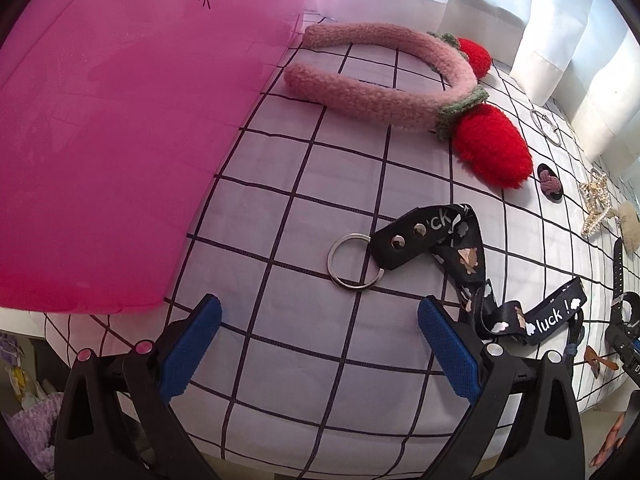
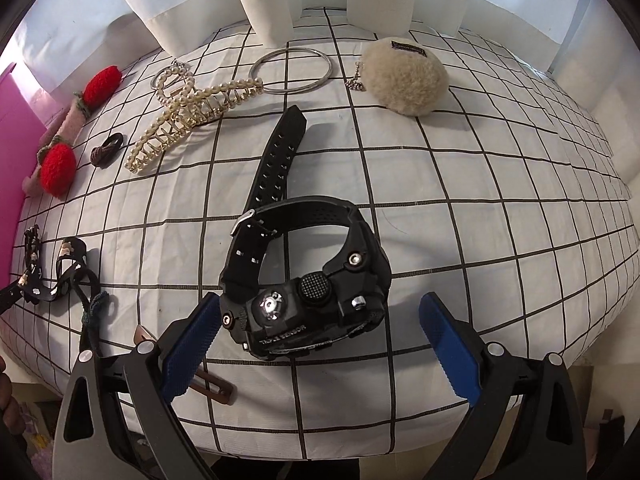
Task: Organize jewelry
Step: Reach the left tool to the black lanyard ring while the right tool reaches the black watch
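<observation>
My left gripper [image 1: 320, 340] is open and empty above the checked cloth [image 1: 300, 160]. Just ahead of it lies a black "luck" lanyard [image 1: 460, 248] with a metal key ring [image 1: 354, 261]. A pink box [image 1: 100, 140] stands to its left. A pink headband with red strawberries [image 1: 400, 80] lies farther back. My right gripper [image 2: 320, 340] is open, its blue pads either side of a black digital watch [image 2: 304, 280] lying on the cloth; the left pad is close to the watch case. A pearl hair claw [image 2: 188, 116], silver bangle [image 2: 291, 71] and fluffy beige pouch [image 2: 404, 76] lie beyond.
A dark knotted hair tie [image 2: 106, 150] lies by the headband [image 2: 60, 148]. A brown hair clip [image 2: 212, 390] lies under my right gripper's left finger. White curtains [image 2: 260, 0] hang at the back. The table edge runs close below both grippers.
</observation>
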Action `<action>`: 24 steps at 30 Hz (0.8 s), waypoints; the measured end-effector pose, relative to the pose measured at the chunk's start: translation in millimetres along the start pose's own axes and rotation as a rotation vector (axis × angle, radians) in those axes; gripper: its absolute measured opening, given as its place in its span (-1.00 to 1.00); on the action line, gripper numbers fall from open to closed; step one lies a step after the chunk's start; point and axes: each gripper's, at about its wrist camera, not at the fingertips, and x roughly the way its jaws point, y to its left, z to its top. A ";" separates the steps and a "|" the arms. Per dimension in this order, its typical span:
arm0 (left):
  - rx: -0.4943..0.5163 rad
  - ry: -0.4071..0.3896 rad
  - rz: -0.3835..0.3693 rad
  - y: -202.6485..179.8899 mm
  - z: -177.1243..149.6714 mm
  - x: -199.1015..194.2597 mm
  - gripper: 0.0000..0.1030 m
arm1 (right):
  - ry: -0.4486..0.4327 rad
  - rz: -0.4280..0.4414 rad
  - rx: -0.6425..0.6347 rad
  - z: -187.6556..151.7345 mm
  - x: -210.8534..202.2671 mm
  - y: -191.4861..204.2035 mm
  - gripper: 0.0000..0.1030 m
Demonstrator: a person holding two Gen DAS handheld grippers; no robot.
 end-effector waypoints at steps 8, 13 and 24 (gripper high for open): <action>0.033 -0.016 -0.003 -13.0 15.1 8.3 0.88 | -0.014 -0.009 -0.008 2.8 2.8 0.7 0.83; 0.058 -0.024 -0.009 -26.4 23.3 12.9 0.88 | -0.015 -0.009 -0.009 5.8 4.4 0.0 0.83; 0.106 -0.042 -0.035 -43.8 34.3 16.4 0.88 | -0.032 -0.015 -0.016 7.9 6.7 -0.6 0.83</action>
